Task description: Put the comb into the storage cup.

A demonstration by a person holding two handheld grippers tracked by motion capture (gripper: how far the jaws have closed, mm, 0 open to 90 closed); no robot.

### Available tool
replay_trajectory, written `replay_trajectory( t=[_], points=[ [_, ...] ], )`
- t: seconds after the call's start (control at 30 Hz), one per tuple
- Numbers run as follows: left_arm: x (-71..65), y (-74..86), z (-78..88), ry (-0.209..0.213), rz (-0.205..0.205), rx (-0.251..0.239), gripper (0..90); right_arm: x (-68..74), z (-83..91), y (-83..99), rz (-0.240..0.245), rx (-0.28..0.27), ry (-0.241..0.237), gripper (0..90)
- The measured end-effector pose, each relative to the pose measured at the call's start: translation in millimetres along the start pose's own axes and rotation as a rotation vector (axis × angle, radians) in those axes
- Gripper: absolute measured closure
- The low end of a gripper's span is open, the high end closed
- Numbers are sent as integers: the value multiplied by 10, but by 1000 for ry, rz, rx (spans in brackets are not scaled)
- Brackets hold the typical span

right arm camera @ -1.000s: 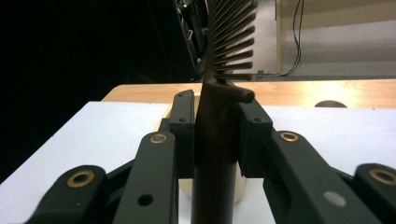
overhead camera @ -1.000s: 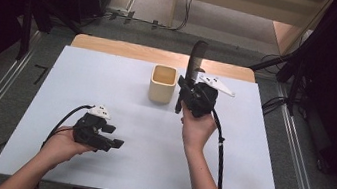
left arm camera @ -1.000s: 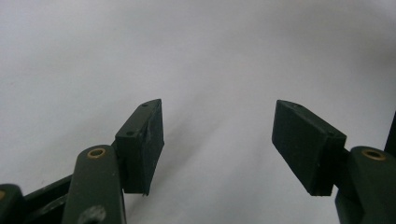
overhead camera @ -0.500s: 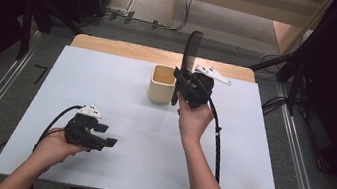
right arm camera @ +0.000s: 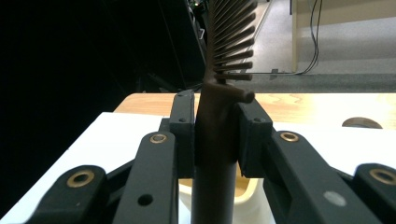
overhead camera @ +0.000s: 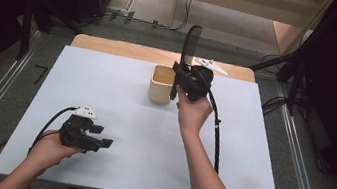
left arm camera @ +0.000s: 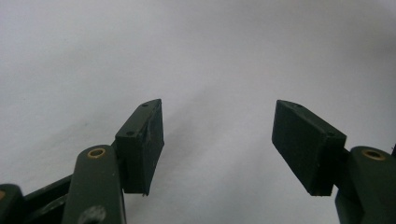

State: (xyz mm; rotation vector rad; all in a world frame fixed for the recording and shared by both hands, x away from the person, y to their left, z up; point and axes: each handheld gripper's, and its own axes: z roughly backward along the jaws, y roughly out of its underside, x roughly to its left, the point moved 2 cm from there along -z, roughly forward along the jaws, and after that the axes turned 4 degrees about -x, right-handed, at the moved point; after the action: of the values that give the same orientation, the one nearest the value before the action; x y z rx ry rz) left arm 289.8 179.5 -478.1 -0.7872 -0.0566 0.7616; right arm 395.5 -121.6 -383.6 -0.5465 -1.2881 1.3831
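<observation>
Your right gripper (overhead camera: 183, 74) is clamping a dark brown comb (overhead camera: 192, 41) by its handle, with both pads pressed against the shaft, as the right gripper view (right arm camera: 215, 135) is showing. You are holding the comb (right arm camera: 224, 56) upright, its toothed end rising above the jaws and its handle hanging down just over the near right rim of the cream cup (overhead camera: 162, 83); in that same view the cup (right arm camera: 247, 196) is sitting right below the handle, and whether the handle's tip is touching the rim cannot be told. Going from largest to smallest: the white table top (overhead camera: 117, 117) is spreading under everything, with a strip of bare wood (overhead camera: 113, 46) showing along its far edge; the cup is standing on the white surface toward the far middle; the comb is standing over it in your right hand (overhead camera: 193, 112). Your left gripper (overhead camera: 99, 136) is resting low over the near left part of the table in your left hand (overhead camera: 49, 150), well apart from the cup, and its jaws are standing wide apart with nothing between them, looking down on bare white surface in the left gripper view (left arm camera: 217, 149).
</observation>
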Motion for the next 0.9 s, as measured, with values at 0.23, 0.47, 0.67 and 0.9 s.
replay_trajectory(
  t=[0.23,0.47,0.67,0.9],
  points=[
    [3,2,-3,-3,-2,3,352,-26,-58,-46,-24,11,0,699],
    [10,4,-5,-4,-3,7,352,-6,-127,-105,-10,9,12,699],
    [16,5,-10,-2,-4,5,351,31,-192,-197,8,5,18,699],
    [27,-2,-10,1,-4,4,351,51,-294,-279,6,9,21,699]
  ],
)
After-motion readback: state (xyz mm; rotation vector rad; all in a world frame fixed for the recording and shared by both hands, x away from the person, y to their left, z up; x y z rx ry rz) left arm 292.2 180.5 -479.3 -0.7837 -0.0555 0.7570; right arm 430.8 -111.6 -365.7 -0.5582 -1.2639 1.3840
